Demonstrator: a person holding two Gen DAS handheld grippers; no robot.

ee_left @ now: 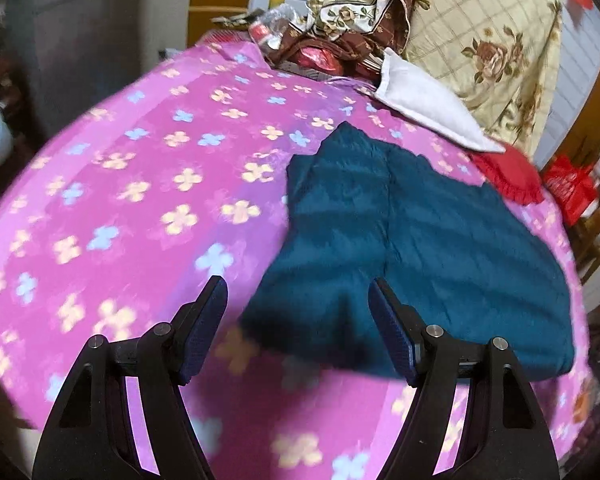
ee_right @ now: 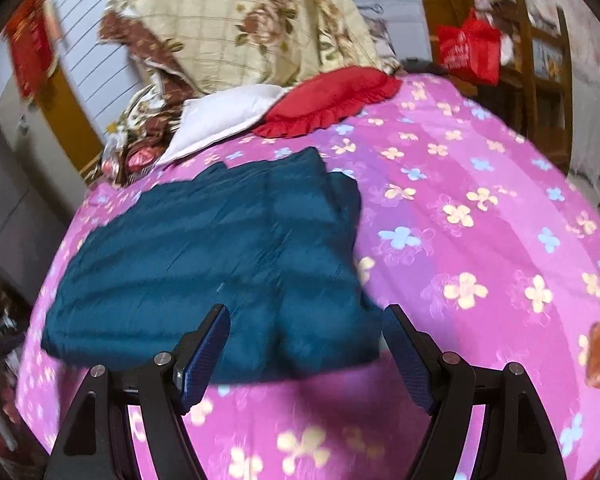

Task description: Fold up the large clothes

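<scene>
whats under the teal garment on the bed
The teal garment lies flat on the pink flowered bedspread, which shows all around it. Whatever sits directly beneath its folded layers is covered.

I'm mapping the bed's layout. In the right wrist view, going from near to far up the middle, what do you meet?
Right hand-held gripper, open → folded dark teal garment → white pillow → cream quilt with brown roses.
</scene>
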